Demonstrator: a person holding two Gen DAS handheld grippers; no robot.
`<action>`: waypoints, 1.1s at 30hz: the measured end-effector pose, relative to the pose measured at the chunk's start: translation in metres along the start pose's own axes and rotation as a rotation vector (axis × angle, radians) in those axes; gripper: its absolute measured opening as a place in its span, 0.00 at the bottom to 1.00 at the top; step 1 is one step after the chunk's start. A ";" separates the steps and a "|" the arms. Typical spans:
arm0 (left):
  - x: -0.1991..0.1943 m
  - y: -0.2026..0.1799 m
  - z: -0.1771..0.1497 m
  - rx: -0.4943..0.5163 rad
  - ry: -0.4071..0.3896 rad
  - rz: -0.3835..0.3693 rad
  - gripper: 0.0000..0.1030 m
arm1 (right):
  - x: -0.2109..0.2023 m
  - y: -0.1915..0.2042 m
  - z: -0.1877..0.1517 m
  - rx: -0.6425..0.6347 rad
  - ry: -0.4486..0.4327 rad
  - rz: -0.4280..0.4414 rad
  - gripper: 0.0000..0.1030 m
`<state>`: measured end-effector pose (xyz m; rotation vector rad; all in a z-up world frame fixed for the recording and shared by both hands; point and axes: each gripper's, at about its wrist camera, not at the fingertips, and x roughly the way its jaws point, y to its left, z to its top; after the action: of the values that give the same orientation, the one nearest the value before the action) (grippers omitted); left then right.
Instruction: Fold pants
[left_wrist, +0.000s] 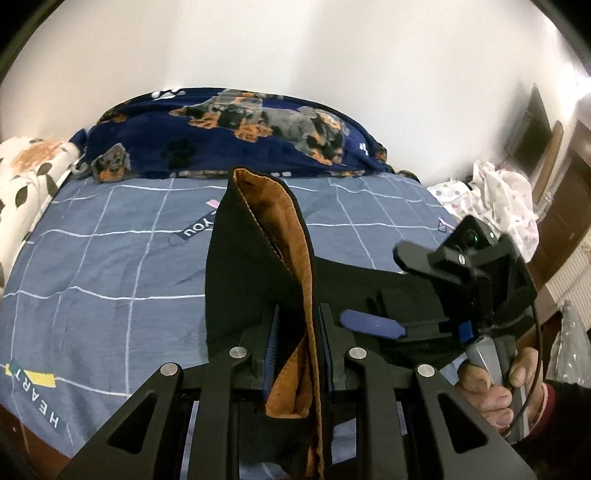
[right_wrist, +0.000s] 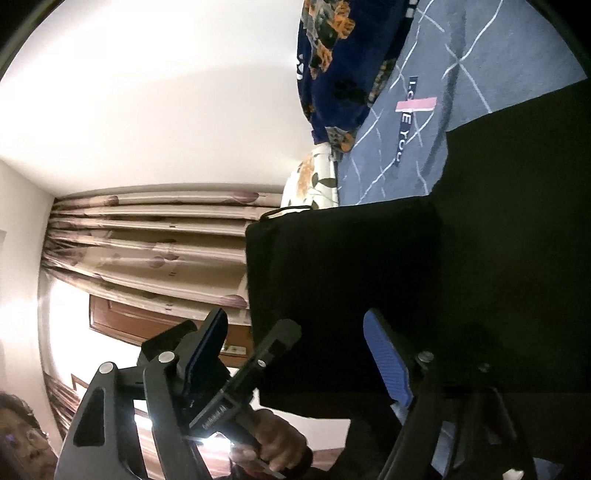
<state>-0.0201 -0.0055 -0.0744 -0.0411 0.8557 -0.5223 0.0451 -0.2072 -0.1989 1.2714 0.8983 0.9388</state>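
The pants (left_wrist: 255, 266) are black with an orange-brown lining (left_wrist: 291, 240). They lie partly on the blue checked bed sheet (left_wrist: 110, 266) and partly lifted. My left gripper (left_wrist: 295, 347) is shut on a raised fold of the pants, lining showing between its blue pads. My right gripper (left_wrist: 373, 325) shows at the right of the left wrist view, lying over the black cloth. In the right wrist view my right gripper (right_wrist: 295, 354) is open, its fingers spread wide, with the black pants (right_wrist: 369, 280) hanging between and behind them. A hand holds each handle.
A navy dog-print blanket (left_wrist: 229, 136) lies bunched at the bed's far side against the white wall. A floral pillow (left_wrist: 33, 170) sits at the left. Pale spotted cloth (left_wrist: 502, 199) is piled at the right. Curtains (right_wrist: 147, 251) and a brown wooden door (right_wrist: 147, 325) show in the right wrist view.
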 end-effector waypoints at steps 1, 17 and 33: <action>0.002 -0.003 0.000 0.009 0.002 -0.002 0.20 | 0.000 0.001 0.001 0.000 -0.001 0.002 0.76; 0.023 -0.037 -0.011 0.115 0.008 -0.052 0.20 | 0.002 -0.008 0.002 0.041 0.005 0.002 0.80; 0.008 -0.043 -0.016 0.165 -0.057 -0.095 0.63 | -0.001 -0.027 0.004 0.093 -0.004 -0.022 0.80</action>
<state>-0.0451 -0.0437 -0.0802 0.0551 0.7554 -0.6763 0.0507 -0.2113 -0.2258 1.3398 0.9603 0.8859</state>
